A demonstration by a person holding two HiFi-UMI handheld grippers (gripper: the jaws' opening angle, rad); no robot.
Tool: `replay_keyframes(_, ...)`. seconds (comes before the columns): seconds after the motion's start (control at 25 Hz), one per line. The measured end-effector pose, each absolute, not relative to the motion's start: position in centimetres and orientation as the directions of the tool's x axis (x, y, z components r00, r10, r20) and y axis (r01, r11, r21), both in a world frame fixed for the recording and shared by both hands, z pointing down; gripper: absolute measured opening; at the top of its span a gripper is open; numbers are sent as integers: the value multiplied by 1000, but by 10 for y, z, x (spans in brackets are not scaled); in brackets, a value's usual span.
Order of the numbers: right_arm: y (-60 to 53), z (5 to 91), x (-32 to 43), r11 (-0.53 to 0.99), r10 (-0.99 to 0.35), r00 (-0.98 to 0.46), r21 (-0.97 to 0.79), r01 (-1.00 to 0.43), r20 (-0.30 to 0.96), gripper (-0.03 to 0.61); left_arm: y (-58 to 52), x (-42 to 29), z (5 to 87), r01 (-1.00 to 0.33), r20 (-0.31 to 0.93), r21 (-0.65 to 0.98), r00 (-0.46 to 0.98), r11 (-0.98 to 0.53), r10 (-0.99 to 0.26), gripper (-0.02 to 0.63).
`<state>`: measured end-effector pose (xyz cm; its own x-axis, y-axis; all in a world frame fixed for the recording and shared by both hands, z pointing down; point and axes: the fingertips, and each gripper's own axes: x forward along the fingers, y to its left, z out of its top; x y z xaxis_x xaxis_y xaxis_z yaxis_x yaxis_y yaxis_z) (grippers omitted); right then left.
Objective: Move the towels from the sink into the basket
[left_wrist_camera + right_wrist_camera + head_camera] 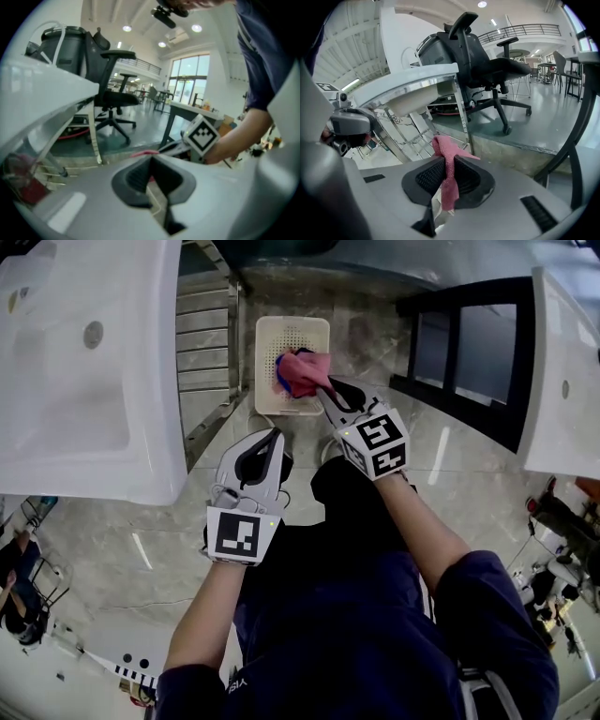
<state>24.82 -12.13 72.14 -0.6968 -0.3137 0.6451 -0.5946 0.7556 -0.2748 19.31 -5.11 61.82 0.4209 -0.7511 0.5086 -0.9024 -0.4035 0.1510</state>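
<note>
**A:** Status on the pink towel (pixel 305 373)?

**B:** Out of the sink (pixel 75 381), pinched in the right gripper (pixel 323 388). Jaws narrow, clamped on a bunched fold, loose ends hanging out above and below. Hanging over the basket (pixel 265 338) on the floor, in line with its near half. Can't tell whether touching the bottom.

**A:** Left gripper (pixel 275 437)?

**B:** Jaws together, nothing between them. Idle beside the right one, short of the basket.

**A:** Step, then?

**B:** Judging it as drop-off: towel at the basket, release not yet made. Next: get the cloth fully inside the rim, open wide, pull back clean. Worth watching for fabric snagging on the ribbed jaw faces and riding back out.

**A:** Anything else in there?

**B:** Bit of blue cloth (pixel 278 382) at the pink's left edge. Can't tell whether a second towel or part of the same one. No towel seen in that sink's bowl from the head view, so probably close to done.
</note>
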Motion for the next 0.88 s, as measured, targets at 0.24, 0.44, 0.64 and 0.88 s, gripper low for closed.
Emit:
replay_keyframes(0.24,-124,759,236,755,-299,-684,-274,-596,665,51,-49,188,643,-893,514,131,433,-431,-740,3)
replay_keyframes(0.44,-130,792,227,747,-291,-661,-268,-608,691,51,-45,182,655,-888,527,118,436,-445,-730,3)
replay_keyframes(0.64,-130,814,217,752,-270,-642,-260,-606,717,51,-43,175,664,-884,534,116,440,-453,-722,3)
replay_keyframes(0.88,-130,829,214,751,-268,-628,-250,-611,731,52,-43,168,675,-890,543,117,429,-440,-722,3)
